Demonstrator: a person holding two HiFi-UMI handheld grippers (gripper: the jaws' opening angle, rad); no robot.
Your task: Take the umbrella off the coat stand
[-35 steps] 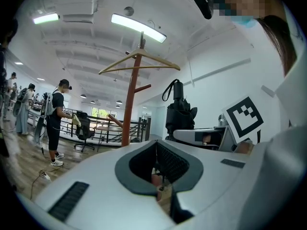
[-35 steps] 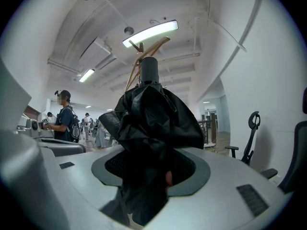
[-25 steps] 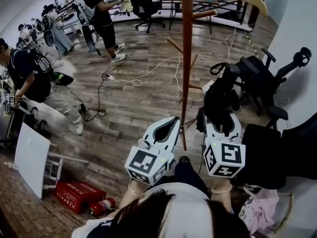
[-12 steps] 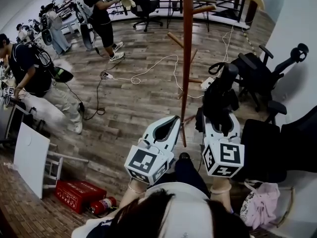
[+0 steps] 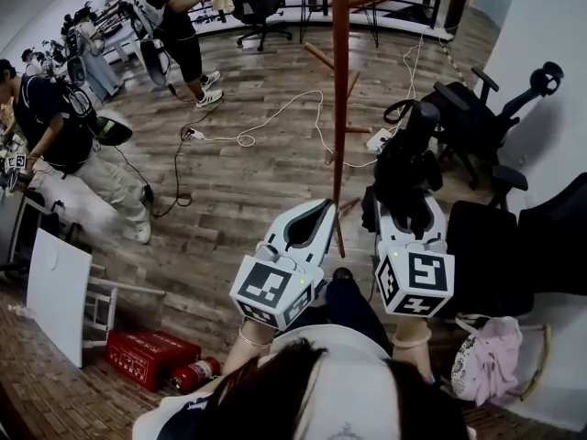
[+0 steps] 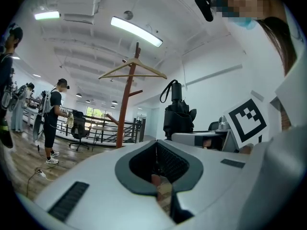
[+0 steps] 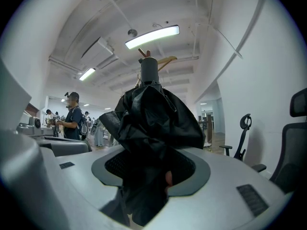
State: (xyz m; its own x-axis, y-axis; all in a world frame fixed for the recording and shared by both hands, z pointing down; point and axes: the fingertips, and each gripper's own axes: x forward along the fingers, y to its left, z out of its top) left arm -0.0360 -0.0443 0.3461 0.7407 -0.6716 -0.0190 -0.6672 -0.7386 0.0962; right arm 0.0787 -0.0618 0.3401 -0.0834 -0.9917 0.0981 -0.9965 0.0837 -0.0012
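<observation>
The right gripper is clamped on the black folded umbrella. The umbrella stands upright just right of the wooden coat stand, apart from its pole. In the right gripper view, crumpled fabric fills the jaws and hides the umbrella's lower end. The left gripper has its jaws together on nothing, near the pole's lower end. The head view's upper edge cuts off the stand's top. Office chairs crowd the right side of the floor. Its left stretch is open apart from a white cable and people at the far left edge.
</observation>
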